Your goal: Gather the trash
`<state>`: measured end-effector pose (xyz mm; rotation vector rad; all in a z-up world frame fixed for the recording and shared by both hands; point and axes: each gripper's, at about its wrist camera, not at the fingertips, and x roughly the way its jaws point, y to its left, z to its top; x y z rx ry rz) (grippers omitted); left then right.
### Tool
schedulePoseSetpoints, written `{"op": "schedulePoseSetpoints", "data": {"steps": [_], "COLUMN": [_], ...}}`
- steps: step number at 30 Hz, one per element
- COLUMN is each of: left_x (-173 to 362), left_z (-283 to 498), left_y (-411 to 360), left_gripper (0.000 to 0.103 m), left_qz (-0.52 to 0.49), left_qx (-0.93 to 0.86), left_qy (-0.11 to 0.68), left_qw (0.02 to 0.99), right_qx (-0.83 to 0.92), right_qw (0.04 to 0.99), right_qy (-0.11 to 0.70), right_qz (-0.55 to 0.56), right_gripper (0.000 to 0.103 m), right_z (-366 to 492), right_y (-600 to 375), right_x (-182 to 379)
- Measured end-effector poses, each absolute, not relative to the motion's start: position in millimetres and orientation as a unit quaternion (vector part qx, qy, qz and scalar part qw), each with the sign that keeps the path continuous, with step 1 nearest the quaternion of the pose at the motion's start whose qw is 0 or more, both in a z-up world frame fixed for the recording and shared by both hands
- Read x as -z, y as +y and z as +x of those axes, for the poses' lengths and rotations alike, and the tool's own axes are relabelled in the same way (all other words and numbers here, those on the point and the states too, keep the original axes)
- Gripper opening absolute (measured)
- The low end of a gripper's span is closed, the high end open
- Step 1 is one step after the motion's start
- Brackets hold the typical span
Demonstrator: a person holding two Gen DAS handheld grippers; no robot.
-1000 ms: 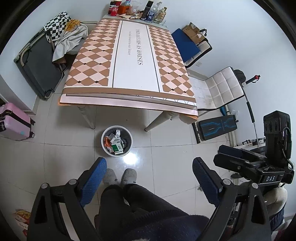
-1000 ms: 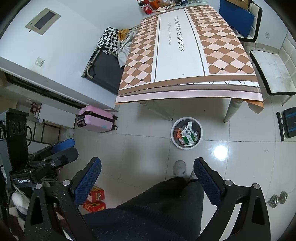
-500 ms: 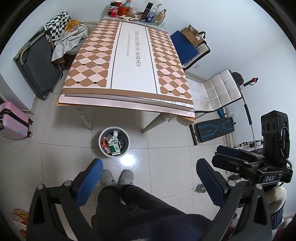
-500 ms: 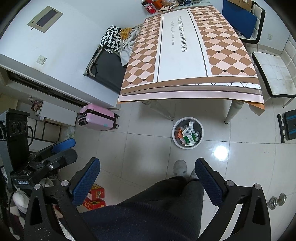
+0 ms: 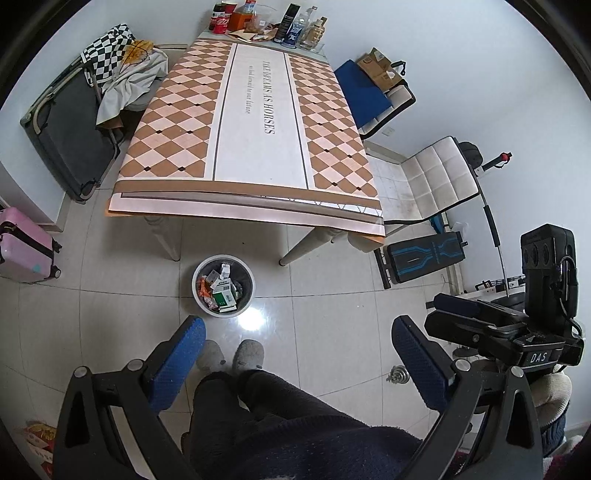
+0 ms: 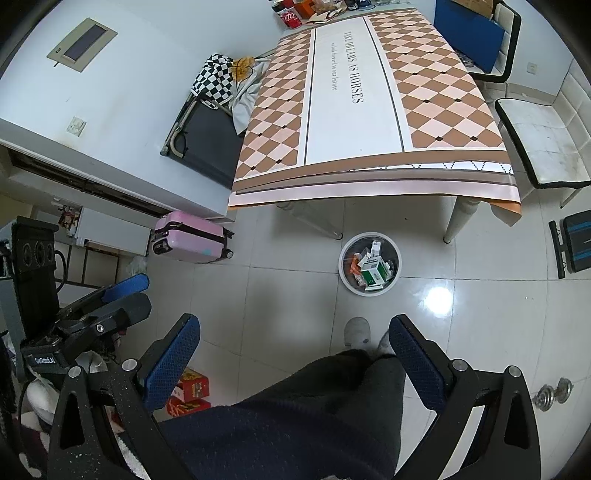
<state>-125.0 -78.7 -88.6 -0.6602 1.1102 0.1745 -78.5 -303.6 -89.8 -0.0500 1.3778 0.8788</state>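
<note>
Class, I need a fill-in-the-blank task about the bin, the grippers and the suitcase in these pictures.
1. The waste bin stands on the floor and holds ____.
2. Both the left gripper and the right gripper are ____.
3. The suitcase by the wall is ____ in colour.
4. The bottles stand at the table's ____ end.

Missing words: trash; open; pink; far

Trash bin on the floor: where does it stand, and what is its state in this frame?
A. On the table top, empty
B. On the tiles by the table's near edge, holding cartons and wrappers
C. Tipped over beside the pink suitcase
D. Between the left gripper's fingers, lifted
B. The trash bin stands upright on the floor tiles just in front of the table, with cartons and wrappers inside; both grippers are open and hold nothing.
</note>
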Motion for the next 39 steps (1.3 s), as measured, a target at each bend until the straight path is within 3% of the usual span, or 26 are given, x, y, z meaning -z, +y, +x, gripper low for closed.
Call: {"op": "schedulePoseSetpoints", "data": {"steps": [39], "left_x": [87.2], "left_z": [-121.9], "left_y": [-82.9], "left_gripper": [0.103], "left_qz": [-0.305], "left_qx": [-0.077], "left_qy": [0.516], "left_qw": [0.797], "right_qx": [-0.404], "right_qw": [0.678], "right_qy": [0.613], "right_qz": [-0.029], "right_gripper": [0.103], "right_z": [-80.1], "right_y": [-303.5], "right_x": [84.9]}}
